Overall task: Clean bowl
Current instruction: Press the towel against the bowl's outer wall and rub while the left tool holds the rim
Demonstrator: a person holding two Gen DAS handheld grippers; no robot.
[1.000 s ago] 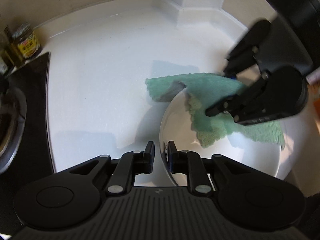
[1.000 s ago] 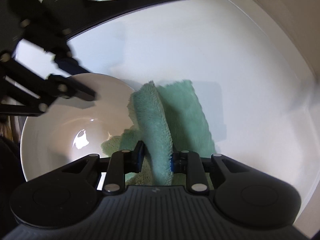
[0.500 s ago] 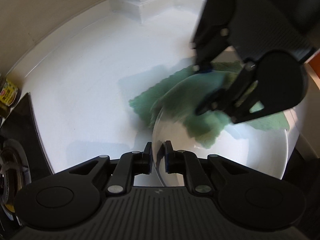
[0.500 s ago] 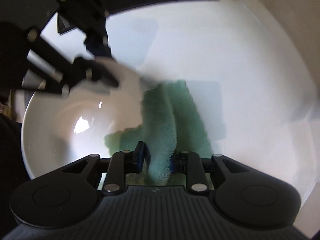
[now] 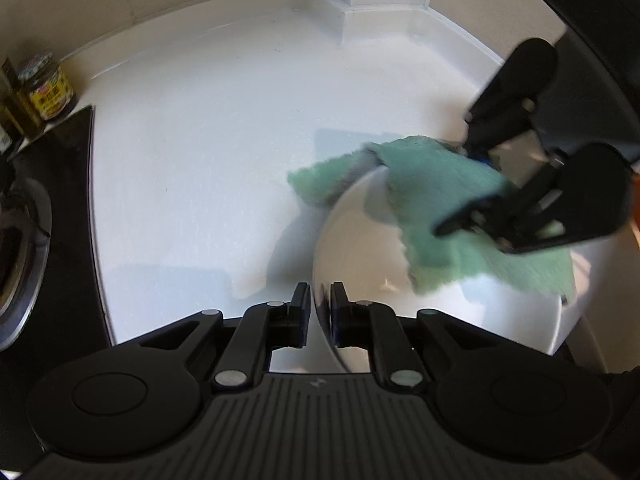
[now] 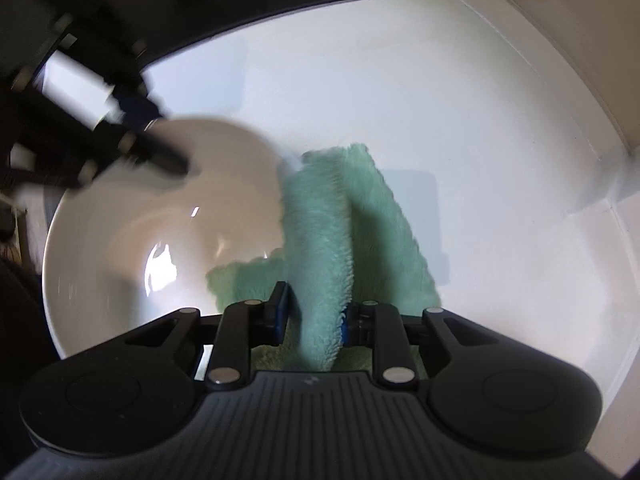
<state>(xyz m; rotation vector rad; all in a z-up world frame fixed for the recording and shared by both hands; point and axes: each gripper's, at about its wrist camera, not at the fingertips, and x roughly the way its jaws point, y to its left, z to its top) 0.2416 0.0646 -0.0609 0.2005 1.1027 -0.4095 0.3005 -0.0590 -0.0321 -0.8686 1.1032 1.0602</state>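
Bowl rim between left gripper jaws

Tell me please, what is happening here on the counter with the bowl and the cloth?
A person is cleaning a white bowl on a white counter with two handheld grippers. The left gripper straddles the bowl's rim, its jaws closing on it. The right gripper is shut on a fold of green cloth, its jaws closing, and the cloth hangs over the rim, partly inside the bowl and partly on the counter.
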